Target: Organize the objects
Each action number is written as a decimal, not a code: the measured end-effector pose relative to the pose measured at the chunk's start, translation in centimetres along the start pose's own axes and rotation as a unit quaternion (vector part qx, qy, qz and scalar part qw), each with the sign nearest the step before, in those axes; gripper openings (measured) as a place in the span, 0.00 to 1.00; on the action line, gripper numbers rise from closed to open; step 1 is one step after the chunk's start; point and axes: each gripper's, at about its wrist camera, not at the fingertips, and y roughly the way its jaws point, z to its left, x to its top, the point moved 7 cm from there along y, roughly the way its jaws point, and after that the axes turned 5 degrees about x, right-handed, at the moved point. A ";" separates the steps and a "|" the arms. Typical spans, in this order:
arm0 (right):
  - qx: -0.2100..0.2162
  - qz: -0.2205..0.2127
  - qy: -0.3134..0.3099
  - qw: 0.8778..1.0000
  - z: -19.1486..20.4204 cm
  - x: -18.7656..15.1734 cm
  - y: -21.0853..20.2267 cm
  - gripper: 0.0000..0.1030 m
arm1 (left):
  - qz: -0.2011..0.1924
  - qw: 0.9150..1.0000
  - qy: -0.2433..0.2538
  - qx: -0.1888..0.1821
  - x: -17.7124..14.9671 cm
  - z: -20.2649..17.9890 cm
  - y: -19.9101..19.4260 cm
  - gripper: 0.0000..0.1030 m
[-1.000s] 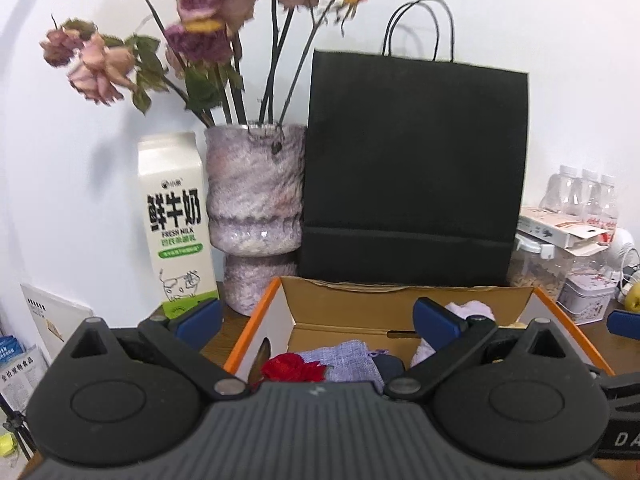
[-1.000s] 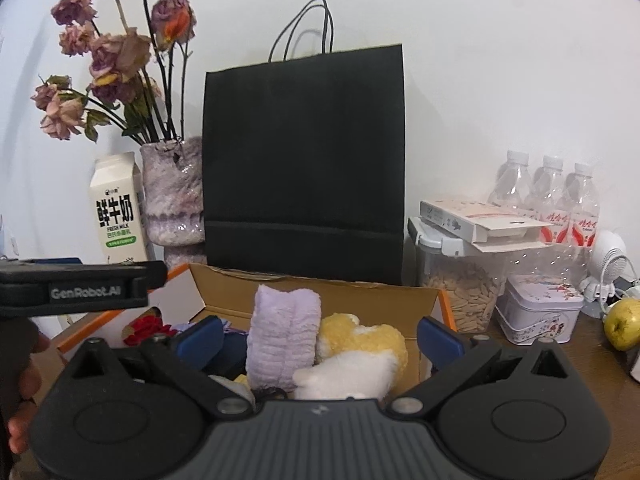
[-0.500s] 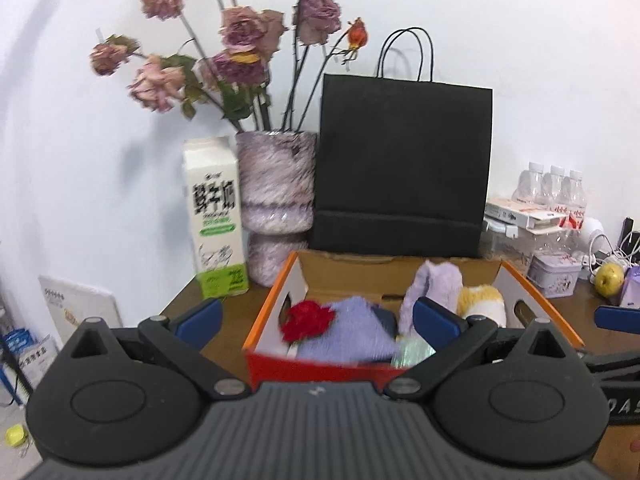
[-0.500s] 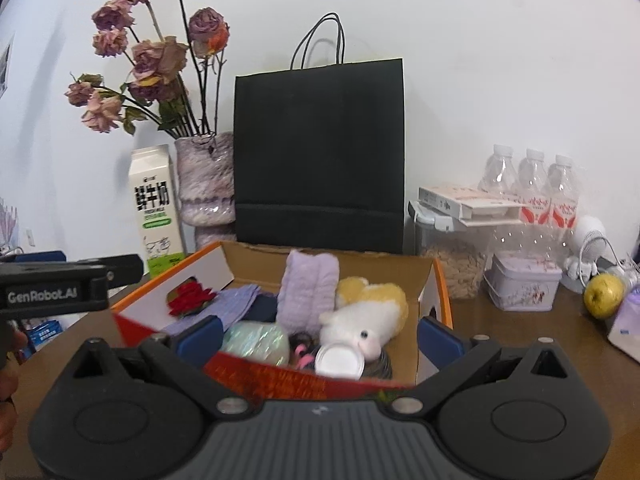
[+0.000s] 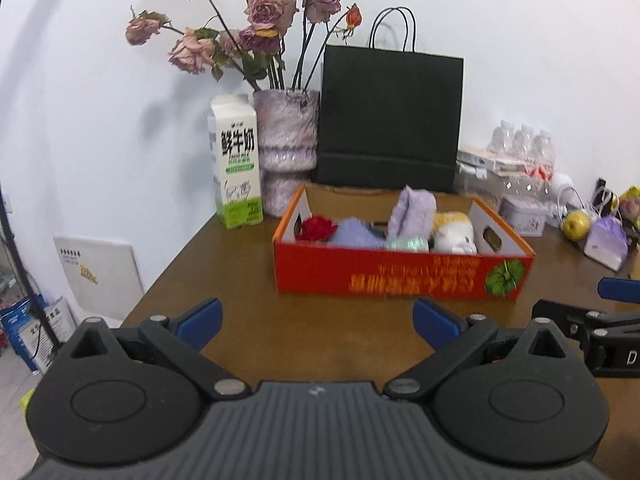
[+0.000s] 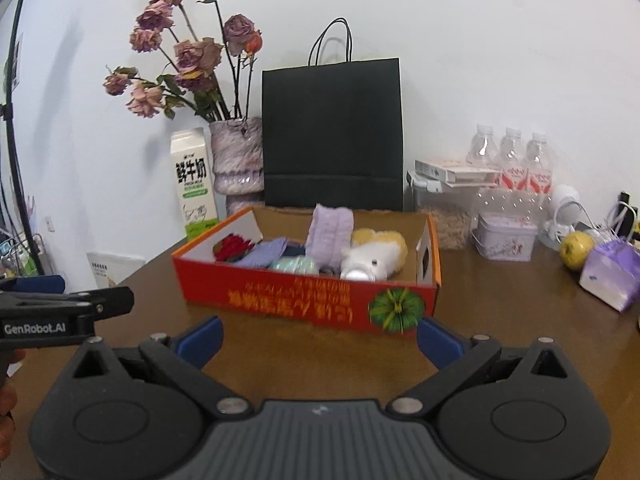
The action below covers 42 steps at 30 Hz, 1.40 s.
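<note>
A red-orange cardboard box (image 5: 400, 276) stands on the brown table (image 5: 328, 336); it also shows in the right wrist view (image 6: 304, 296). It holds a red rose (image 6: 232, 246), purple cloths (image 6: 331, 229), a white and yellow plush (image 6: 378, 254) and other small items. My left gripper (image 5: 318, 318) is open and empty, a short way in front of the box. My right gripper (image 6: 318, 340) is open and empty, also in front of the box. The left gripper's finger shows at the left edge of the right wrist view (image 6: 60, 308).
Behind the box stand a milk carton (image 5: 236, 164), a vase of dried roses (image 5: 286, 156) and a black paper bag (image 5: 390, 120). At the right are water bottles (image 6: 512, 158), a clear container (image 6: 452, 216), a tin (image 6: 504, 236), a yellow fruit (image 6: 576, 248) and a purple pouch (image 6: 610, 272).
Both grippers have pulled back from over the box toward the table's front. The box now sits farther off, with its whole front face in view.
</note>
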 end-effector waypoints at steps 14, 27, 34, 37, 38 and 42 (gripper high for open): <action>0.001 0.019 0.000 1.000 2.3 -4.5 -6.4 1.00 | 0.036 0.999 -0.004 0.014 -5.1 2.2 -6.0 1.00; 0.003 0.019 -0.008 1.000 4.0 -5.8 -9.4 1.00 | 0.053 0.998 -0.009 0.013 -6.9 3.3 -8.7 1.00; 0.001 0.020 -0.009 1.000 4.0 -5.8 -9.6 1.00 | 0.055 0.998 -0.012 0.012 -7.0 3.2 -8.7 1.00; 0.001 0.020 -0.009 1.000 4.0 -5.7 -9.6 1.00 | 0.055 0.998 -0.011 0.012 -6.9 3.2 -8.7 1.00; 0.001 0.020 -0.009 1.000 4.0 -5.7 -9.6 1.00 | 0.055 0.998 -0.010 0.013 -6.9 3.1 -8.7 1.00; 0.001 0.021 -0.009 1.000 3.9 -5.7 -9.7 1.00 | 0.057 0.998 -0.010 0.013 -7.0 3.1 -8.7 1.00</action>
